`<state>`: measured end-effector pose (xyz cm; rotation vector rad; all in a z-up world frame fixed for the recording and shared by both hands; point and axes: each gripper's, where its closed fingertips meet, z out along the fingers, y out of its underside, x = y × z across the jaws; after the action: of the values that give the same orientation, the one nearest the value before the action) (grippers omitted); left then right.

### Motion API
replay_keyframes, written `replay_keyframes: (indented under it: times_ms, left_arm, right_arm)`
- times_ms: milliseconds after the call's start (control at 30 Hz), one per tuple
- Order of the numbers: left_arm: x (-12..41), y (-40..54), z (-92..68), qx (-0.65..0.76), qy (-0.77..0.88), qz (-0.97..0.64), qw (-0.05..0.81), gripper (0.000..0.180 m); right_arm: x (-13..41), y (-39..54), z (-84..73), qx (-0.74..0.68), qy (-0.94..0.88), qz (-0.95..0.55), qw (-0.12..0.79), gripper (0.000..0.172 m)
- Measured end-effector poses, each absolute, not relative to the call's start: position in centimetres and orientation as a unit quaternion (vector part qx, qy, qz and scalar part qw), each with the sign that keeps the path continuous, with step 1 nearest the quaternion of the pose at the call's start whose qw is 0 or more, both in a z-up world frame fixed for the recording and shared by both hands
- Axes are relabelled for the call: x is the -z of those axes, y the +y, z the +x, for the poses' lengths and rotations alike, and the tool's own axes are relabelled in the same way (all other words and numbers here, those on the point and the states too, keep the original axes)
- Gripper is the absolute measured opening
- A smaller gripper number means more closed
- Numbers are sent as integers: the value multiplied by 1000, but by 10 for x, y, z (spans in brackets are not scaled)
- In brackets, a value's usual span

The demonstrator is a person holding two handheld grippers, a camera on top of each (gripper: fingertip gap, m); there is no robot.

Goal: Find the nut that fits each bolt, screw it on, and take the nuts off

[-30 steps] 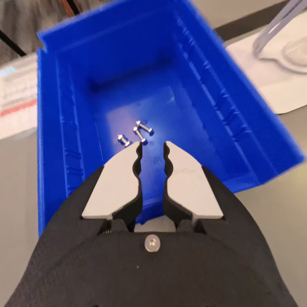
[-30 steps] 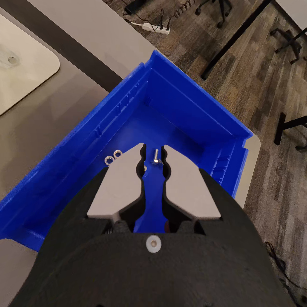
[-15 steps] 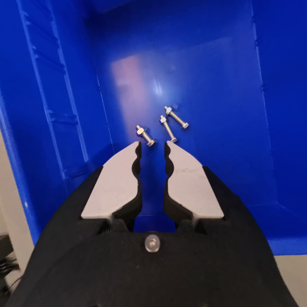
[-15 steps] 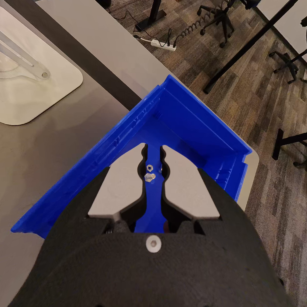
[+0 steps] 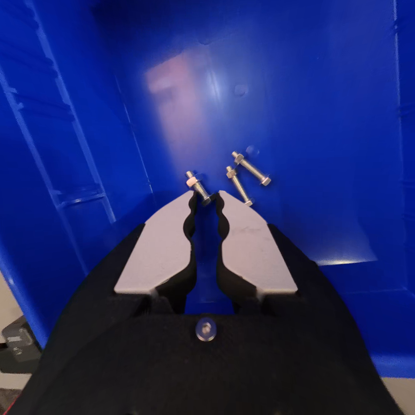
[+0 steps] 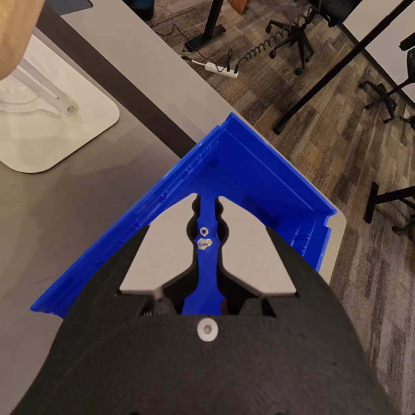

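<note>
In the left wrist view I look into a blue bin [image 5: 314, 134]. Three silver bolts lie on its floor, each with a nut near its far end. My left gripper [image 5: 206, 195] is low in the bin, and its fingertips straddle the head of the leftmost bolt [image 5: 198, 188]. A thin gap still shows at the pads, so I do not see them press on it. The other two bolts [image 5: 239, 186] [image 5: 251, 168] lie just to the right. My right gripper [image 6: 206, 198] hovers over a blue bin [image 6: 258, 161], narrowly open and empty. Through its gap I see a loose nut [image 6: 204, 230] and a bolt [image 6: 204, 243] on the floor below.
The bin sits at the corner of a grey table [image 6: 67, 213]. A white base plate with a clear arm [image 6: 56, 125] lies to the left. Beyond the table edge are a carpeted floor, a power strip [image 6: 221, 69] and chair legs. Ribbed bin walls [image 5: 45, 157] stand close on the left. My right fingertips sit around 65 centimetres from my left ones. My right gripper's tips are some 15 centimetres from the loose nut [image 6: 204, 230].
My left gripper has moved down into the bin to the leftmost bolt, and its jaws have narrowed around the head. My right gripper has risen away from the bin, its jaws a little narrower.
</note>
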<state>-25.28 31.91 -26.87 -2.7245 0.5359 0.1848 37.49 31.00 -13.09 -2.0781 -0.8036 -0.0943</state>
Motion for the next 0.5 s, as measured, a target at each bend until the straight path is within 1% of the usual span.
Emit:
replay_keyframes:
  times_ms: [167,267,500]
  left_arm:
    - [259,323,-252,-86,206,-950,219,15]
    - [246,324,-251,-107,217,-934,261,14]
    - [193,312,-237,-108,232,-882,395,14]
  right_arm:
    - [118,306,371,44,-327,-827,455,12]
    - [106,303,364,48,-331,-815,474,13]
    - [41,268,307,33,-372,-730,572,8]
